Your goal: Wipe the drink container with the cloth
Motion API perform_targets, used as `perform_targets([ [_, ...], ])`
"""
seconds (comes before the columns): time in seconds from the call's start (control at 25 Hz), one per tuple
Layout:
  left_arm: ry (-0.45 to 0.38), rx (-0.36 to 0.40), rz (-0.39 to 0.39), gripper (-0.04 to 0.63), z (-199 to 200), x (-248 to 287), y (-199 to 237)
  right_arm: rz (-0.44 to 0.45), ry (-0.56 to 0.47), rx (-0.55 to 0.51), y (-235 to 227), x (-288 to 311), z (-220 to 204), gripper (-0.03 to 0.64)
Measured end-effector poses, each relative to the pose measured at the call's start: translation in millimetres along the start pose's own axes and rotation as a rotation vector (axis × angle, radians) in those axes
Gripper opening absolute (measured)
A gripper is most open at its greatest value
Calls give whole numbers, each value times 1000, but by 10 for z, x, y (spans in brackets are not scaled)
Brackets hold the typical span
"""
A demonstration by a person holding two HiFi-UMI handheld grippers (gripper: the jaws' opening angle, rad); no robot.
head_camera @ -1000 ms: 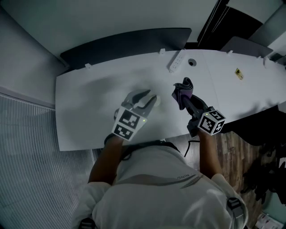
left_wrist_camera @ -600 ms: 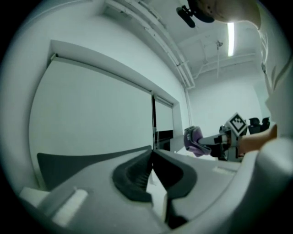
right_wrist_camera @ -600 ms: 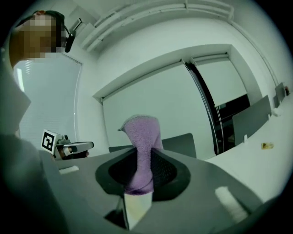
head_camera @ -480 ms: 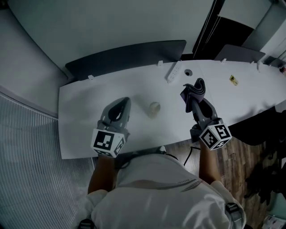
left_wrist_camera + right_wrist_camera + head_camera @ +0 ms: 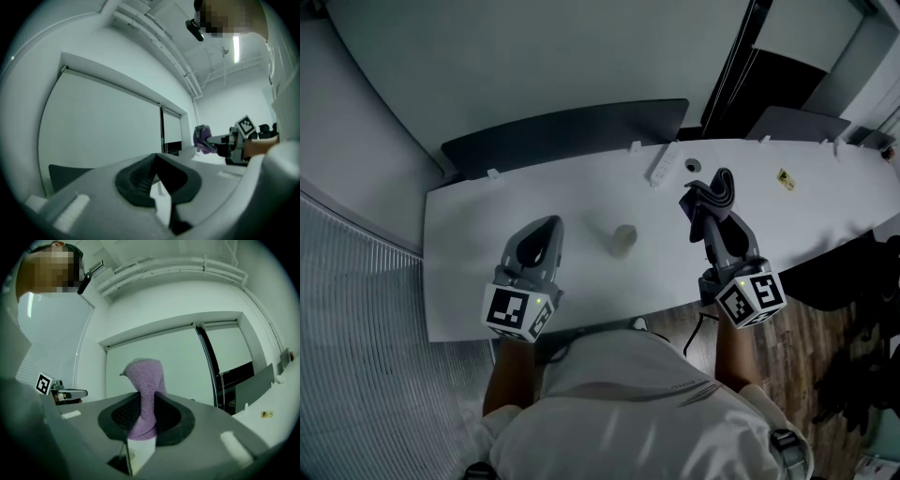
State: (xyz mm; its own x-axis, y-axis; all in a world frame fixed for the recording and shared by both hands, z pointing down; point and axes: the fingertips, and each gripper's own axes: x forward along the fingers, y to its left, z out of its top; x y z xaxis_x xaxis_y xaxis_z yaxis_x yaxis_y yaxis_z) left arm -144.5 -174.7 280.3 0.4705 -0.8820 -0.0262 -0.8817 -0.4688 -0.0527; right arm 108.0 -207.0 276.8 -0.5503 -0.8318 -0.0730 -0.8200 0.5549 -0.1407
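A small pale drink container [image 5: 624, 239] stands alone on the white table [image 5: 469, 234], between the two grippers. My left gripper [image 5: 546, 230] hangs to its left, shut and holding nothing, a hand's width away from it. In the left gripper view the dark pads [image 5: 140, 180] meet with nothing between them. My right gripper [image 5: 713, 211] is to the container's right, shut on a purple cloth [image 5: 712, 192]. The cloth [image 5: 145, 394] stands up between the pads in the right gripper view.
A white power strip [image 5: 663, 166] and a round cable hole [image 5: 692, 165] lie at the table's far edge. A small yellow tag [image 5: 785, 177] sits at the far right. A dark panel [image 5: 562, 127] runs behind the table. Wooden floor [image 5: 787, 319] shows at the right.
My left gripper let go of the drink container, pulled back to the left and shut empty. The container now stands alone. The right gripper kept the cloth and shifted slightly right.
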Motion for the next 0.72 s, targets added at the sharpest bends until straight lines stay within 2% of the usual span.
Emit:
perform_targets([
  [0.4, -6, 36, -34, 3, 108, 9, -106, 31, -1, 3, 52, 21, 53, 84],
  [0.72, 13, 25, -43, 3, 98, 43, -162, 49, 8, 3, 56, 26, 50, 84],
])
